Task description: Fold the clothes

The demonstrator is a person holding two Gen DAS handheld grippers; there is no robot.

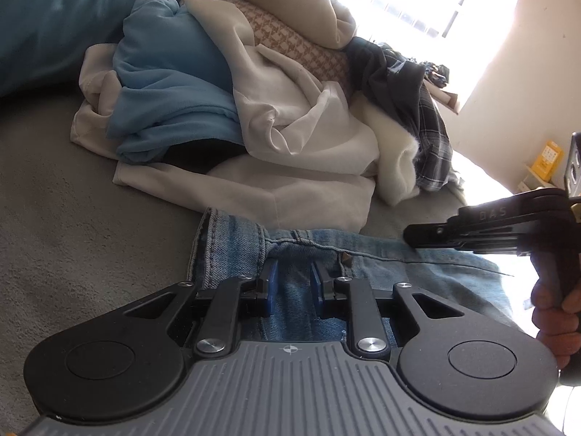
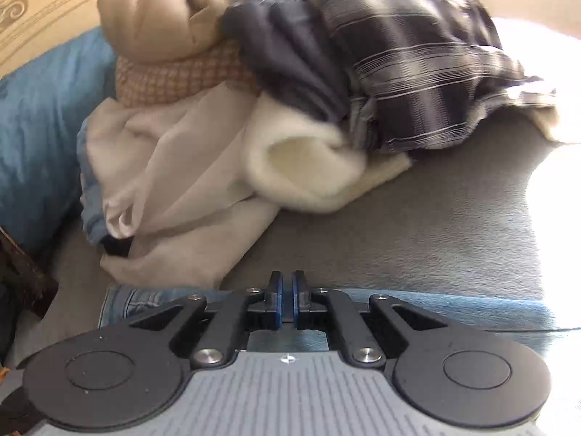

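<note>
- Jeans [image 1: 301, 254]: lying flat on grey bed cover [image 1: 72, 218], at its near edge, waistband toward the clothes pile [image 1: 254, 109].
- Left gripper [image 1: 294, 283]: blue pads a little apart, denim fold pinched between them.
- Right gripper [image 2: 289, 298]: pads nearly together, clamped on jeans' edge.
- Blue pillow [image 1: 54, 11]: far left corner.
</note>
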